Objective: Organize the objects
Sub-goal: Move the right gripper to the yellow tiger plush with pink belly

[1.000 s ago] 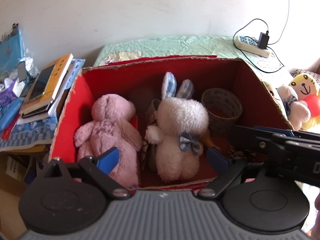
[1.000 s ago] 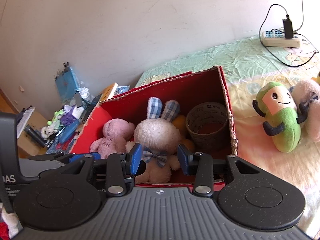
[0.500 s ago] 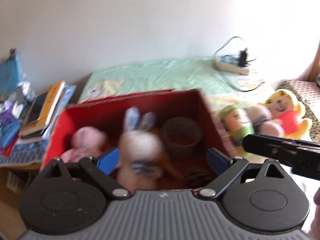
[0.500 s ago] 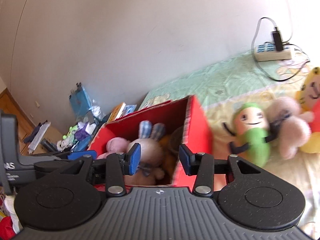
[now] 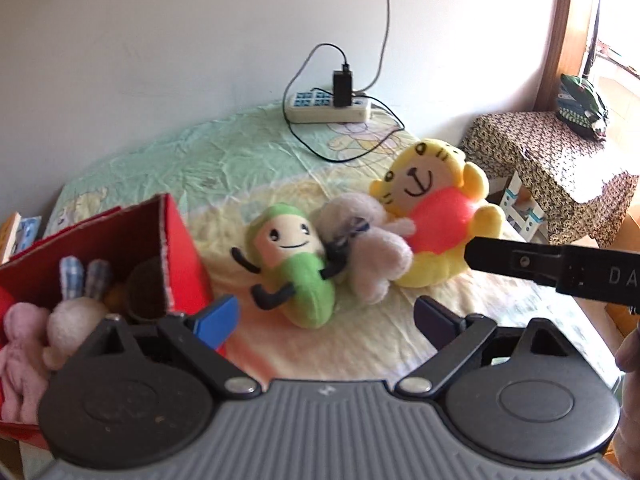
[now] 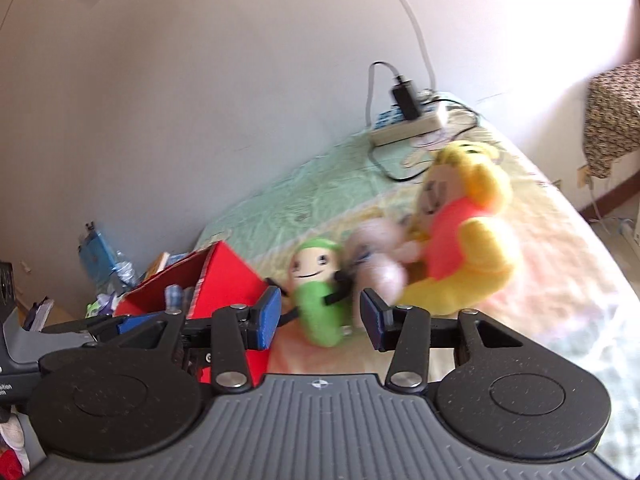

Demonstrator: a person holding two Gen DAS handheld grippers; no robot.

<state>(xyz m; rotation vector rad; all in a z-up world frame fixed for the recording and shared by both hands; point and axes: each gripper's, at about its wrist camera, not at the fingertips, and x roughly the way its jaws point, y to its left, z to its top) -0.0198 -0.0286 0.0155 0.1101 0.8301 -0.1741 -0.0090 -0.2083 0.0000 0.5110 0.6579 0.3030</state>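
Three plush toys lie together on the bed: a green pea doll (image 5: 294, 270) (image 6: 318, 300), a pale pink plush (image 5: 370, 246) (image 6: 378, 264) and a yellow tiger in a red top (image 5: 434, 212) (image 6: 464, 240). At the left stands a red cardboard box (image 5: 176, 248) (image 6: 224, 276) holding a pink plush (image 5: 20, 344), a white bunny (image 5: 74, 312) and a woven cup (image 5: 146, 292). My left gripper (image 5: 326, 322) hangs open and empty in front of the pea doll. My right gripper (image 6: 320, 320) is opening, with nothing between its pads, short of the pea doll.
A white power strip (image 5: 326, 108) with a plugged charger and loose cables lies at the bed's far side by the wall. A patterned cloth-covered stand (image 5: 548, 164) is at the right. Books and clutter (image 6: 100, 276) sit left of the box.
Both grippers have swung right, from over the red box to the plush toys on the bed. The right gripper's jaws have spread wider. The left jaws stay as wide as before.
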